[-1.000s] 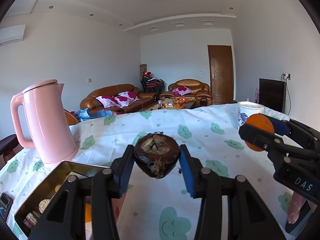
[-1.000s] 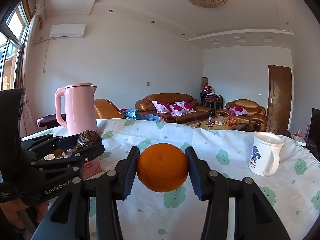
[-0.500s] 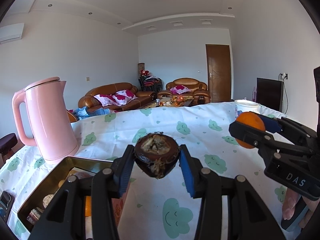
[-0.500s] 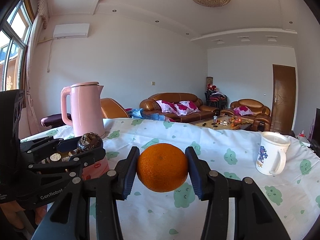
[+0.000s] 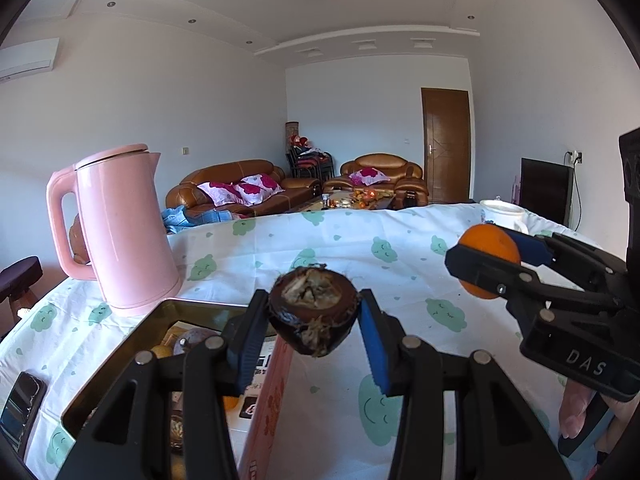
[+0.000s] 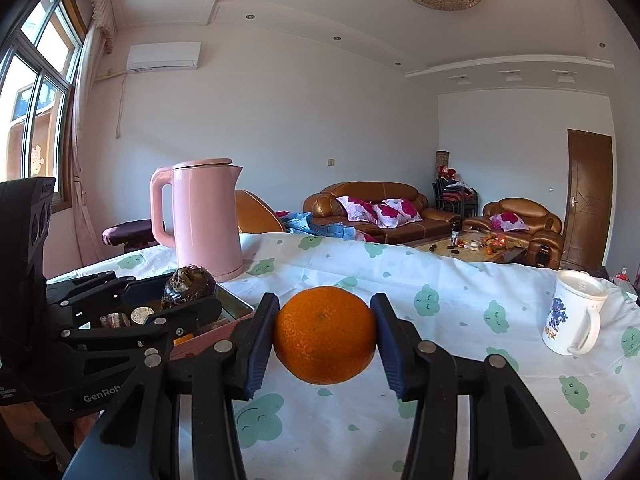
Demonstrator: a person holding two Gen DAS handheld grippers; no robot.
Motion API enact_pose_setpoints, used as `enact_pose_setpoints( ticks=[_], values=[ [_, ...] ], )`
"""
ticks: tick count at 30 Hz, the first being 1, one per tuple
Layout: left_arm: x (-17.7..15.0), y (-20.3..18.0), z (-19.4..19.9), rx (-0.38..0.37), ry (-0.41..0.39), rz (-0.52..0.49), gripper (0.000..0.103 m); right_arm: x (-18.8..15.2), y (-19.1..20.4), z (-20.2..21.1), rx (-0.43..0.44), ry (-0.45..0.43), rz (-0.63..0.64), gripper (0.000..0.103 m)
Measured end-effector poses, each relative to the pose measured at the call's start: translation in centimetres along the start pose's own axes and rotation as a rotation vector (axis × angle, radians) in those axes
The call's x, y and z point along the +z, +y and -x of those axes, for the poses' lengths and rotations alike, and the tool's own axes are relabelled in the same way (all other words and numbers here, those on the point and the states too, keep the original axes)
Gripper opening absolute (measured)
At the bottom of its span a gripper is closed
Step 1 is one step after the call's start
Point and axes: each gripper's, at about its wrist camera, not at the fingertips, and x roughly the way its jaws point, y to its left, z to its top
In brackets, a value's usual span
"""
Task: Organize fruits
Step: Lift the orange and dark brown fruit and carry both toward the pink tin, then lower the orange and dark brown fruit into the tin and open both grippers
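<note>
My left gripper (image 5: 314, 316) is shut on a dark brown dried-out fruit (image 5: 313, 312) and holds it above the right edge of an open pink tin box (image 5: 264, 408). My right gripper (image 6: 325, 334) is shut on an orange (image 6: 325, 334) and holds it above the tablecloth, to the right of the box. The orange also shows in the left wrist view (image 5: 489, 258), and the brown fruit in the right wrist view (image 6: 188, 286). Several fruits and round items (image 5: 192, 340) lie inside the box.
A pink kettle (image 5: 120, 232) stands behind the box. A white mug (image 6: 572, 316) stands at the right of the table. A phone (image 5: 20, 404) lies at the left edge. The tablecloth (image 5: 400, 264) is white with green clouds.
Both grippers have shifted left toward the tin box, with their fruits still held; the box and kettle now sit closer to the middle of both views.
</note>
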Motion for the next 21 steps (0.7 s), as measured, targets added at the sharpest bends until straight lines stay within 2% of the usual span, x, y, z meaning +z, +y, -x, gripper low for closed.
enact_pose_setpoints(
  ticks=[21],
  values=[
    [-0.6, 4.5, 2.7, 0.072, 0.015, 0.041, 0.046, 1.7, 4.9, -1.4, 0.12, -0.002, 0.057, 0.049]
  ],
)
